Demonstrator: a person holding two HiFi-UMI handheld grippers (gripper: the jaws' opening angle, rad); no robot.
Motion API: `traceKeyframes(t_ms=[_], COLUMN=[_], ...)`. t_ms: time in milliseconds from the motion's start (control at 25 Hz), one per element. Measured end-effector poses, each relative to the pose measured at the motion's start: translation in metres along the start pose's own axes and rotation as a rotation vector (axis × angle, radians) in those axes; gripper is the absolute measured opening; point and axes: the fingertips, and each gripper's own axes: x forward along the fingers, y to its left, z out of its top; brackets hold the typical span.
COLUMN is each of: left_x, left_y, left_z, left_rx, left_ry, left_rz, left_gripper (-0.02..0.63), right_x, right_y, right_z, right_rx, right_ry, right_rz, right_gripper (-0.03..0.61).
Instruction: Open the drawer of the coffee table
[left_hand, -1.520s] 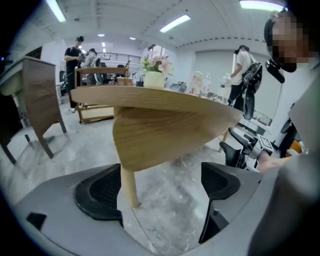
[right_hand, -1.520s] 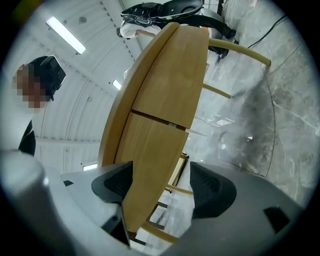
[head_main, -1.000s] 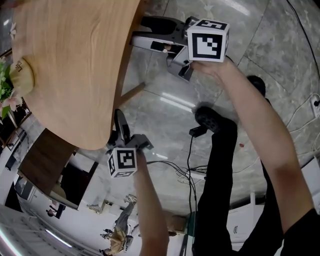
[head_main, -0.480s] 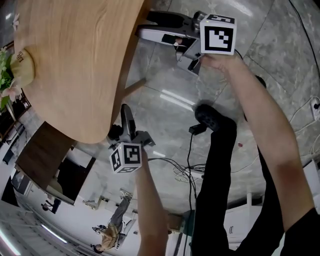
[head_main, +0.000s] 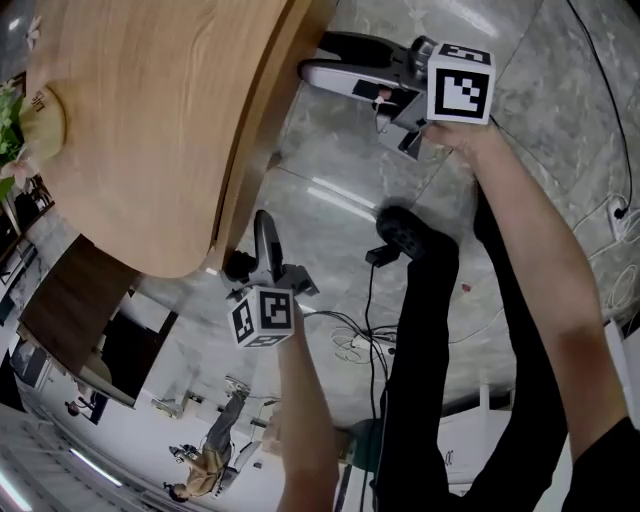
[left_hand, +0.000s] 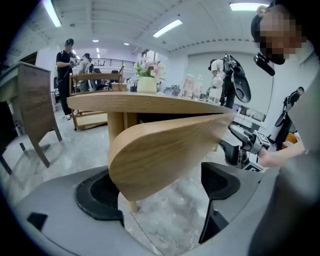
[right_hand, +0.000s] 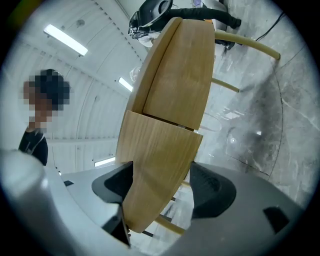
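Note:
The oval wooden coffee table (head_main: 150, 120) fills the upper left of the head view. Its curved drawer front (head_main: 268, 130) stands a little out from under the top, along the right edge. My left gripper (head_main: 256, 235) is at the drawer front's near end and my right gripper (head_main: 316, 60) at its far end. In the left gripper view the drawer front (left_hand: 165, 150) ends between the jaws of the open left gripper (left_hand: 160, 192), against the left pad, with floor showing before the right pad. The right gripper (right_hand: 162, 185) also straddles the drawer front (right_hand: 155, 165), jaws wide.
A pale pot with flowers (head_main: 40, 125) stands on the table's far left. A dark wooden cabinet (head_main: 70, 310) is beyond the table. Cables (head_main: 350, 340) lie on the marble floor beside the person's black-trousered leg and shoe (head_main: 410, 235). People stand in the background (left_hand: 65, 65).
Both grippers have shifted right and toward the person, and the drawer front shows a wider strip beyond the tabletop's edge than before.

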Motion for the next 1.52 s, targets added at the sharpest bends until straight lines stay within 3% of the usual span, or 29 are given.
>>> traceKeyframes(t_ms=[360,680,920,1120,1520], left_x=[-0.033,-0.041,-0.041,-0.040,-0.034], left_y=[-0.033,-0.038,-0.037,-0.039,-0.028], left_z=[-0.030,-0.040,-0.042,-0.044,-0.035], left_rx=[-0.041,-0.042,-0.006,0.008,-0.088], left_ry=[0.048,0.089,0.100,0.115,0.106], left_rz=[-0.010,-0.015,0.000,-0.010,0.049], left_gripper=[0.491,0.491,0.489,0.489,0.491], right_x=[-0.052,-0.062,-0.063,-0.064,-0.067], right_y=[0.017,0.021,0.023,0.030,0.038], right_z=[-0.011,-0.019,-0.022,-0.036,-0.043], right_rx=[-0.021,-0.013,0.016,0.019,0.040], right_ry=[0.089,0.140,0.124,0.174,0.199], right_rz=[-0.063,-0.087,-0.069,-0.031,-0.059], right_gripper=[0.301,0.301,0.301,0.300,0.299])
